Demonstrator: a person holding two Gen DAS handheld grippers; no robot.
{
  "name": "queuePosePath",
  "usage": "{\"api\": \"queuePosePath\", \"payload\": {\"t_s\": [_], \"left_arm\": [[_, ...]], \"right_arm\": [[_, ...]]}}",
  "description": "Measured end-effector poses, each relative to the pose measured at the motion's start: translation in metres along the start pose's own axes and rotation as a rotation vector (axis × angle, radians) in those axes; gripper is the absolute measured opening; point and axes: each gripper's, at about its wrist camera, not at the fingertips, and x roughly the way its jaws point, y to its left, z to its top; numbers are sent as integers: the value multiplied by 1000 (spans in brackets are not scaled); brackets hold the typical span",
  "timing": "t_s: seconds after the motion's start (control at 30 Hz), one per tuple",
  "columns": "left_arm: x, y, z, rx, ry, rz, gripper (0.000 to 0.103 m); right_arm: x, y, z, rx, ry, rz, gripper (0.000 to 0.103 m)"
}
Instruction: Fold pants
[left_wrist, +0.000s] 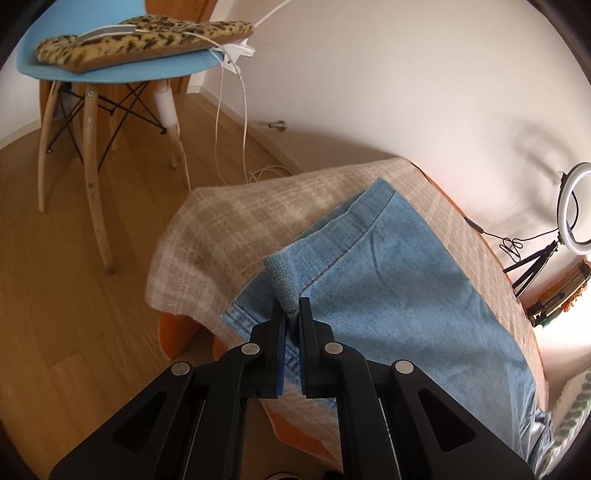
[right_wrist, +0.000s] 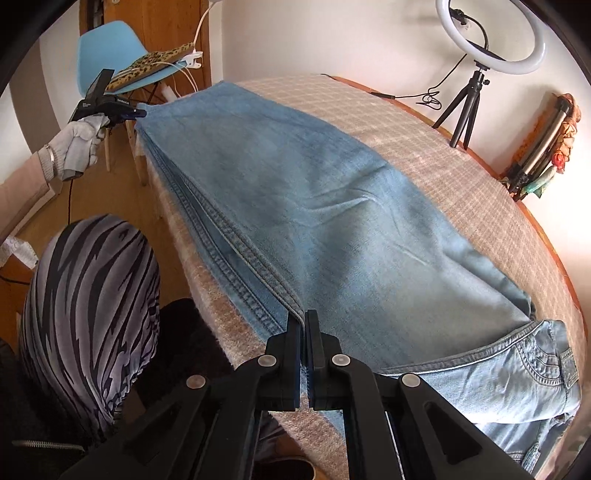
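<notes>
Light blue denim pants (right_wrist: 314, 192) lie lengthwise on a table under a beige checked cloth (right_wrist: 461, 177), legs stacked one on the other, waistband and pocket at the lower right. My left gripper (left_wrist: 292, 308) is shut on the hem corner of the pants (left_wrist: 388, 280), pinching a raised fold of denim at the leg end. The right wrist view shows that same left gripper (right_wrist: 138, 112) at the far hem, held by a gloved hand (right_wrist: 79, 147). My right gripper (right_wrist: 303, 319) is shut on the side seam edge near the table's front edge.
A blue chair (left_wrist: 122, 70) with a leopard-print cushion and white cables stands on the wooden floor beyond the table end. A ring light on a tripod (right_wrist: 487, 37) and a bundle of rolled items (right_wrist: 543, 147) sit at the table's far side by the wall. A person's striped clothing (right_wrist: 88, 302) is near the front edge.
</notes>
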Motion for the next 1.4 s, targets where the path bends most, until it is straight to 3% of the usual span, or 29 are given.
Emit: {"api": "queuePosePath", "payload": {"t_s": [0.27,0.37,0.43,0.5,0.57,0.63,0.9,1.1,1.17,1.23,1.4], "left_arm": [[-13,4,4,24,-18,42,20],[-28,7,7,27,-40,65,20],[-39,-1,9,58,-63,41,20],[-48,-23,12,118,-74,-1,20],[-51,-54,14,194,-59,-76,22],[-49,-91,15,274,-23,-159,43],[-29,-239,-15,475,137,-455,44],[-27,-352,-55,645,255,-587,49],[-36,-388,-69,703,282,-621,49],[-43,-427,-79,778,310,-648,57],[-50,-512,-119,923,407,-687,59]], "right_arm": [[20,-7,-4,33,46,19,0],[16,-11,-7,87,31,27,4],[8,-16,-8,141,-3,21,20],[-1,-21,-9,192,-36,7,26],[-10,-26,-14,252,-69,-12,28],[-19,-34,-20,327,-99,-34,31],[-62,-70,-59,589,-180,-182,36],[-88,-106,-103,735,-180,-300,41],[-97,-122,-121,795,-176,-337,48],[-106,-139,-140,872,-187,-375,59],[-125,-180,-192,1070,-198,-503,69]]}}
